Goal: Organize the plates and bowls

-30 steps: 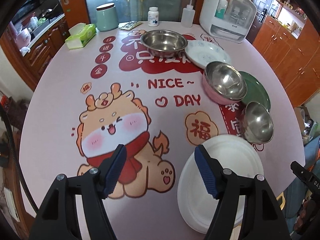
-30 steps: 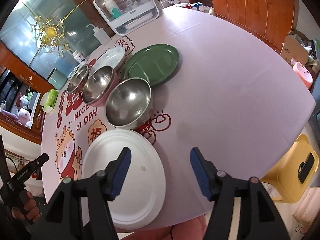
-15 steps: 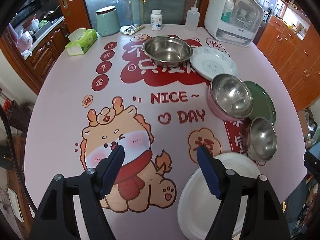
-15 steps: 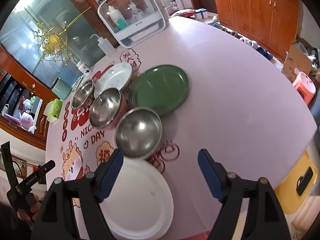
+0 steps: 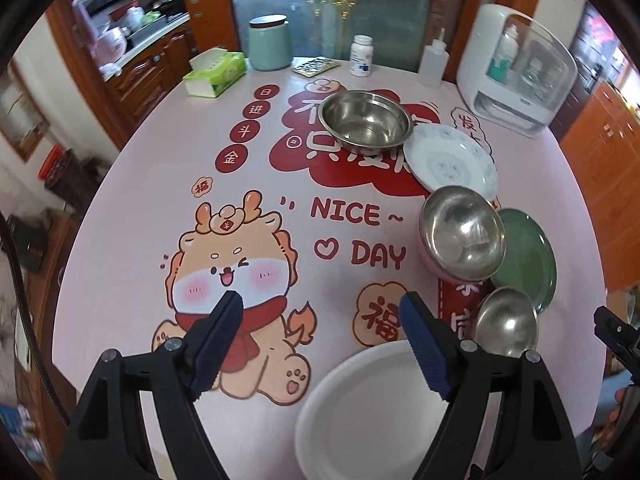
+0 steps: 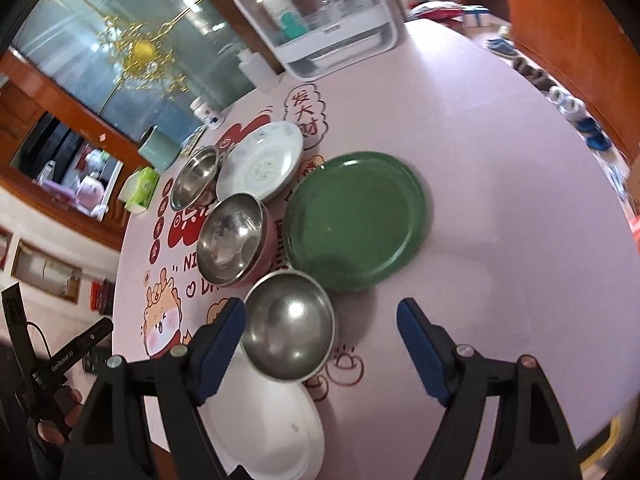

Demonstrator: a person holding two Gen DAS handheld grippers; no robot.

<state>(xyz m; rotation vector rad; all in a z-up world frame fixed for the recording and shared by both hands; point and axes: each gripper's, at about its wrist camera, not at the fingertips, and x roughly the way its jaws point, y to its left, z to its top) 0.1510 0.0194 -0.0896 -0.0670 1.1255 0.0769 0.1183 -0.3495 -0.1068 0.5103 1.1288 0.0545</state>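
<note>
On the pink printed table lie a large white plate (image 5: 372,408) (image 6: 264,428) at the near edge, a small steel bowl (image 5: 506,322) (image 6: 288,326), a pink-sided steel bowl (image 5: 462,232) (image 6: 234,238), a green plate (image 5: 528,258) (image 6: 354,220), a patterned white plate (image 5: 450,162) (image 6: 260,166) and a wide steel bowl (image 5: 366,124) (image 6: 194,176). My left gripper (image 5: 320,340) is open and empty above the table, left of the white plate. My right gripper (image 6: 320,344) is open and empty, with the small steel bowl between its fingers in view.
At the table's far side stand a white dispenser box (image 5: 520,68), a squeeze bottle (image 5: 434,60), a pill bottle (image 5: 362,56), a teal canister (image 5: 268,42) and a tissue pack (image 5: 214,72). Wooden cabinets (image 6: 572,20) line the right wall.
Both grippers have pulled back and risen, so the dishes look farther off. The right gripper has swung towards the small steel bowl and green plate. No dish has moved.
</note>
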